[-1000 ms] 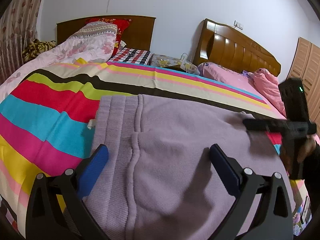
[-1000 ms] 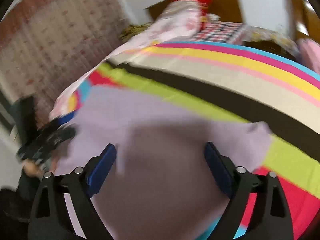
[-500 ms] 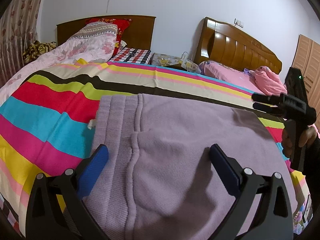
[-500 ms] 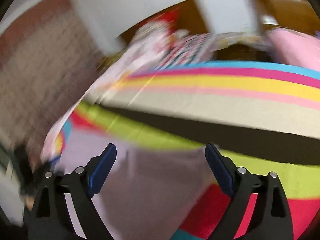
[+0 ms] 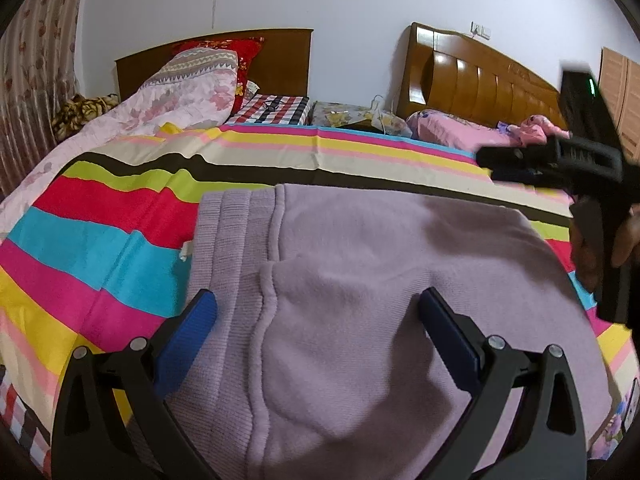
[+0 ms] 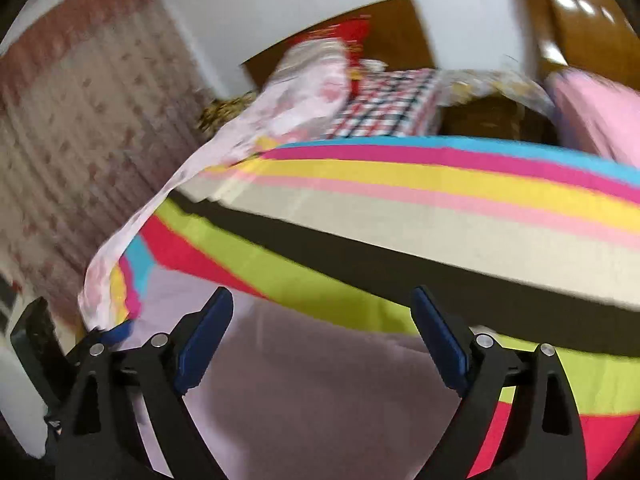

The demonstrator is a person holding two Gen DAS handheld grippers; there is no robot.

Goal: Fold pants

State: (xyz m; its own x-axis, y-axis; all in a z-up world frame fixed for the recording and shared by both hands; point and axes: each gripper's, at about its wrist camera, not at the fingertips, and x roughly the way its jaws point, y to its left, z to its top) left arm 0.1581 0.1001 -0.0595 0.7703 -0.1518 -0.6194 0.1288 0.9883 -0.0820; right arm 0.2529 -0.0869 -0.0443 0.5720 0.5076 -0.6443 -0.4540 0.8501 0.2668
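Note:
Lilac knit pants (image 5: 360,280) lie folded flat on the striped bedspread (image 5: 100,240), waistband ribbing at the left. My left gripper (image 5: 320,316) hovers open over their near part, holding nothing. My right gripper (image 6: 324,320) is open and empty above the pants' far right corner (image 6: 320,400); in the left wrist view it shows at the right edge (image 5: 492,164), held in a hand, jaws apart. The right wrist view is blurred by motion.
Beyond the bedspread are a floral quilt (image 5: 180,96), a red pillow (image 5: 224,46), a checked sheet (image 5: 276,108) and a dark headboard. A second bed with pink bedding (image 5: 460,132) and a wooden headboard (image 5: 480,80) stands at the right. A curtain (image 5: 36,60) hangs at the left.
My right gripper has lifted off the pants and swung up and away toward the bed's far right side. The pants lie still. My left gripper has barely moved.

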